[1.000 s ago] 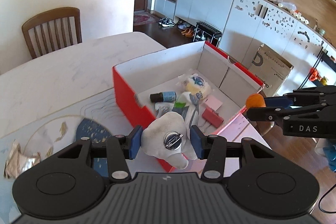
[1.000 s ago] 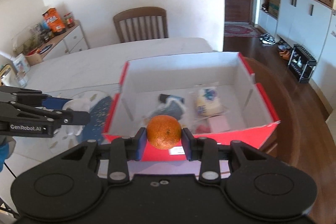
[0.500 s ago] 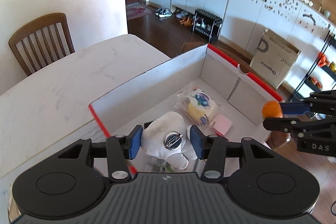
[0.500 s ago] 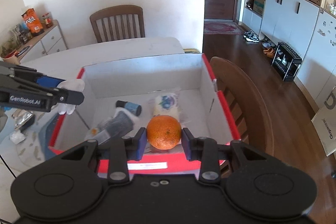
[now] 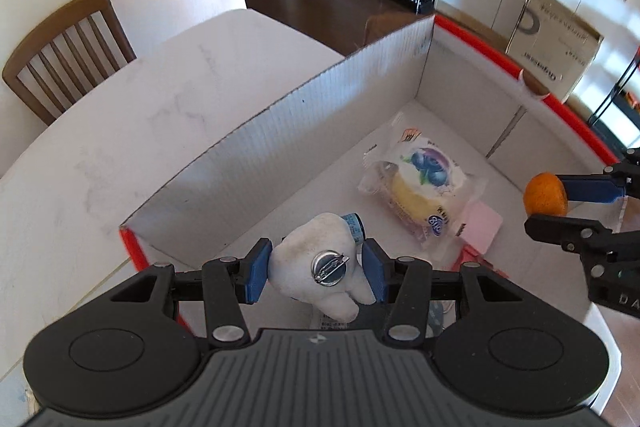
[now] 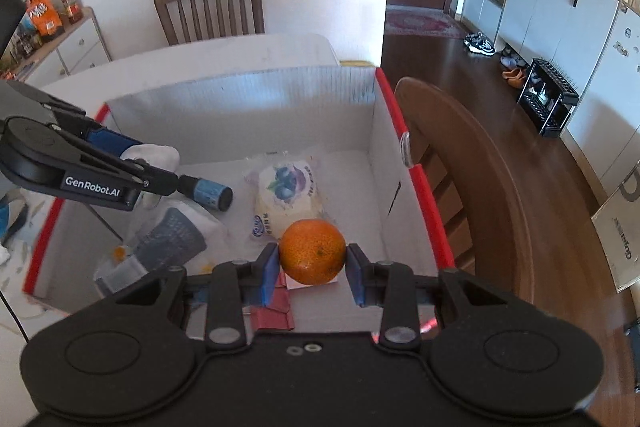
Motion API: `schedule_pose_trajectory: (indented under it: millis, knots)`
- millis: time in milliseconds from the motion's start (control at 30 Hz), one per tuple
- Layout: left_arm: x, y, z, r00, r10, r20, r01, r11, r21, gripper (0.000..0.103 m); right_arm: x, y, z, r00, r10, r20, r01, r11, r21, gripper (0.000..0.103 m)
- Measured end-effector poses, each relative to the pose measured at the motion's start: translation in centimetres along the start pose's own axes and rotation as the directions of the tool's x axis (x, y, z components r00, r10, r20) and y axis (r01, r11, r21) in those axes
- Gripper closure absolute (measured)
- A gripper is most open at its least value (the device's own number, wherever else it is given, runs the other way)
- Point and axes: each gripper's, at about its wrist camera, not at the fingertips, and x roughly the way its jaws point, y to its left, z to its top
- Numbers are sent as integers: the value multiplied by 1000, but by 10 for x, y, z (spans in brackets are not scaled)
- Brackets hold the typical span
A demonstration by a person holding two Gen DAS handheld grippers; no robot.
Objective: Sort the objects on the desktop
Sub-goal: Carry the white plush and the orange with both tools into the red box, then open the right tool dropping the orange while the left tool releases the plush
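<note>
On the left, the left tool [image 5: 316,269] is clamped on a white plush toy [image 5: 320,263], its blue pads pressing into both soft sides. The toy is tooth-shaped, slightly grubby, with a round metal pin badge [image 5: 329,265] on the face turned to the camera. It hangs above the near left part of a red cardboard box [image 5: 320,107] with a white corrugated inside, which stands on the pale counter [image 5: 120,131] close to its far right corner.

On the box floor, just beyond the toy, lies a small dark bottle with a blue label [image 6: 206,191], on its side. Nearer the middle lies a clear-wrapped round cake [image 5: 420,187] printed with blueberries, and touching its near edge a pink pad [image 5: 482,229]. In the right wrist view a grey mesh-patterned packet [image 6: 170,241] lies in the near left corner of the box, and a dark red flat piece [image 6: 276,311] shows under the right tool.

On the right, the right tool [image 6: 313,267] grips an orange [image 6: 313,251] between its blue pads, closed tight on it. The fruit is round, bright and dimpled. It hangs over the near right part of the box, above the floor, with the cake just beyond it. A wooden chair [image 6: 460,163] stands against the box's right wall.
</note>
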Motion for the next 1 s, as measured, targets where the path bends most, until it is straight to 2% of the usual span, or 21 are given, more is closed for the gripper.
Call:
schedule_pose_trajectory:
  millis: [433, 733, 833, 1000]
  knots:
    - [34, -4, 5, 996, 22, -81, -20, 999, 26, 55, 43, 11, 1, 995, 1, -96, -7, 998, -62, 68]
    - [43, 6, 0, 991, -23, -134, 18, 999, -36, 54, 59, 19, -6, 991, 4, -130, -16, 996, -91, 68]
    - [42, 8, -1, 991, -37, -130, 32, 999, -41, 53, 62, 21, -7, 992, 19, -122, -33, 993, -115, 67]
    - [35, 9, -4, 993, -50, -103, 45, 998, -48, 46, 62, 20, -7, 992, 21, -122, -35, 992, -120, 63]
